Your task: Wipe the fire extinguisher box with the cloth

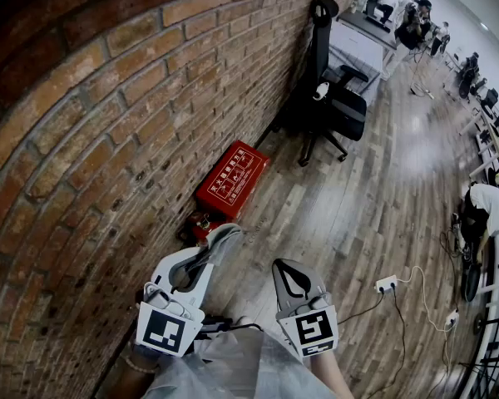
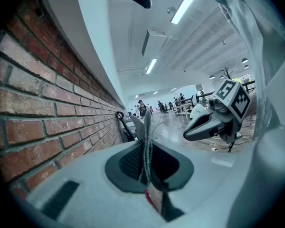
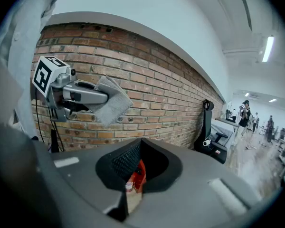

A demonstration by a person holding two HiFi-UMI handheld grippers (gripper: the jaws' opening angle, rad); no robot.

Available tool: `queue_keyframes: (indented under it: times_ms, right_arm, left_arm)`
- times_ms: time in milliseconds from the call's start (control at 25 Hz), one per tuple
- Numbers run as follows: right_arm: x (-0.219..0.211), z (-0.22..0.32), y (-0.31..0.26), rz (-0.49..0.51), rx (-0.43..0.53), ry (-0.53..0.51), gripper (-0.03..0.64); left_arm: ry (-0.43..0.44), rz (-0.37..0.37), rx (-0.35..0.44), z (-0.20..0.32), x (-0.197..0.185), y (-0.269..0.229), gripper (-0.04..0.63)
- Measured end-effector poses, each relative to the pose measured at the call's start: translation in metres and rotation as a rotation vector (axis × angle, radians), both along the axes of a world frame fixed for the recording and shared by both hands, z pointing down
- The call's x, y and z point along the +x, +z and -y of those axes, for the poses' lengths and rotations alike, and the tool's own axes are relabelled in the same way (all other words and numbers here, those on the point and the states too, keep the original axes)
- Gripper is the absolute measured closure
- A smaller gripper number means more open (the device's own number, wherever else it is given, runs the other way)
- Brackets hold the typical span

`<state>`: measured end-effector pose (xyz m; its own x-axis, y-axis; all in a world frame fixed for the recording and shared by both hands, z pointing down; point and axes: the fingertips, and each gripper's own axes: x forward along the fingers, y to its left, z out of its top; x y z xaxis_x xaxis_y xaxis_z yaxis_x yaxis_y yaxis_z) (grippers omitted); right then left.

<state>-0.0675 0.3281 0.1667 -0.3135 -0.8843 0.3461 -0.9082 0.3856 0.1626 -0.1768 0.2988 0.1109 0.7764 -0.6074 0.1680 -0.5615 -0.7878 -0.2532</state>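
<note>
The red fire extinguisher box (image 1: 233,177) lies on the wood floor against the brick wall, ahead of both grippers. My left gripper (image 1: 224,238) is shut on a grey cloth (image 1: 219,241), held in the air short of the box. In the left gripper view the cloth (image 2: 146,151) stands pinched upright between the jaws. My right gripper (image 1: 286,268) floats beside it to the right, shut and empty. In the right gripper view a sliver of the red box (image 3: 137,175) shows below the jaws, and the left gripper (image 3: 102,99) with its cloth (image 3: 111,106) hangs at upper left.
A black office chair (image 1: 333,98) stands beyond the box by the wall. A white power strip (image 1: 386,284) with cables lies on the floor to the right. A person (image 1: 486,210) crouches at the right edge. A small red item (image 1: 195,223) sits at the box's near end.
</note>
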Motion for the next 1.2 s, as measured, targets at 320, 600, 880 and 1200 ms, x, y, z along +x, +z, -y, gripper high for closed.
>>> queue_keyframes:
  times_ms: [320, 600, 880, 1200]
  right_arm:
    - [-0.001, 0.001, -0.001, -0.003, 0.005, -0.004, 0.606]
    - [-0.003, 0.002, -0.002, -0.006, 0.007, 0.011, 0.606]
    - [0.004, 0.000, -0.005, 0.000, 0.005, 0.068, 0.606]
    - [-0.008, -0.003, -0.010, -0.001, 0.029, 0.105, 0.606]
  left_arm:
    - [0.000, -0.003, 0.000, 0.000, 0.000, 0.000, 0.583]
    - [0.011, -0.002, 0.000, 0.001, -0.001, 0.000, 0.583]
    - [0.025, -0.013, 0.008, 0.001, -0.004, -0.002, 0.583]
    - [0.039, -0.018, 0.023, 0.003, -0.020, -0.005, 0.583]
